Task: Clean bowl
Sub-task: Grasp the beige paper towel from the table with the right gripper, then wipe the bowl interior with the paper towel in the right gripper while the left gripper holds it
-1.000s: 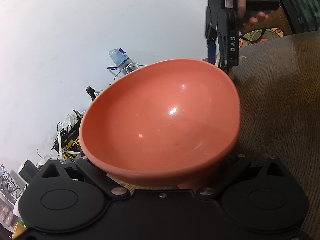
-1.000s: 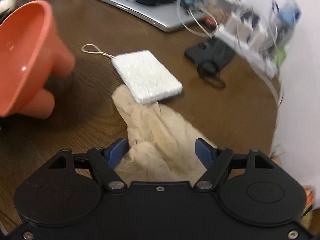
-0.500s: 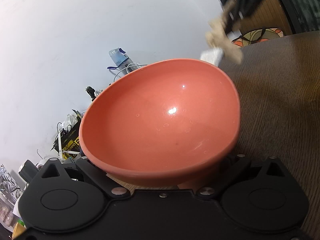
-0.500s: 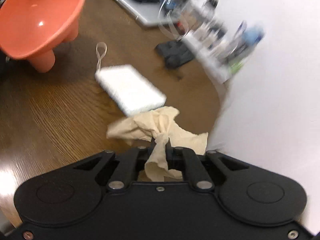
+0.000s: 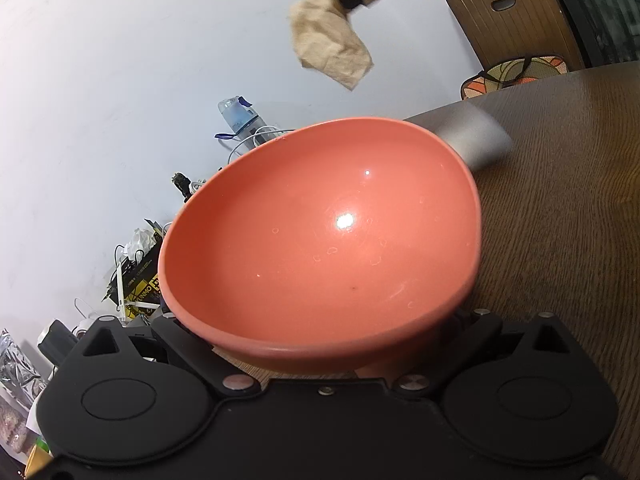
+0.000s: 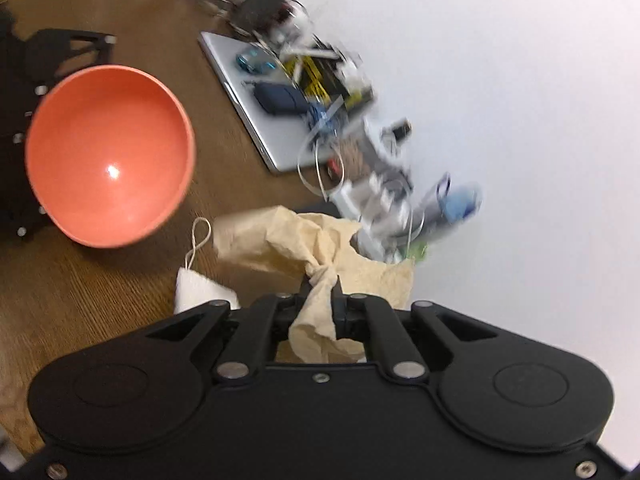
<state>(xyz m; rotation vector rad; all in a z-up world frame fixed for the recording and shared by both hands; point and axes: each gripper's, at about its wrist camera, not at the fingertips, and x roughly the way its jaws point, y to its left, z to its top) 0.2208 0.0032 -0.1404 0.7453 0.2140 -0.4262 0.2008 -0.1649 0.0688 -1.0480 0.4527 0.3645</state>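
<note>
An orange bowl (image 5: pixel 320 240) fills the left wrist view, tilted with its glossy inside facing me and faint spots on it. It rests over my left gripper (image 5: pixel 360 364), which grips its base; the fingertips are hidden under it. In the right wrist view the bowl (image 6: pixel 108 160) sits at the left, its mouth turned toward the camera. My right gripper (image 6: pixel 320 284) is shut on a crumpled beige cloth (image 6: pixel 304 240), held in the air. From the left wrist view the cloth (image 5: pixel 328 48) hangs above the bowl's far rim.
A white sponge pad (image 6: pixel 200 288) with a string loop lies on the brown wooden table (image 5: pixel 560 240) below the cloth. A silver laptop (image 6: pixel 256 120), cables, a water bottle (image 6: pixel 452 204) and small clutter line the wall. A wooden chair back (image 5: pixel 516 12) stands beyond the table.
My right gripper closed on the beige cloth and lifted it off the table, rolling and swinging toward the bowl. The left gripper and the bowl stayed put.
</note>
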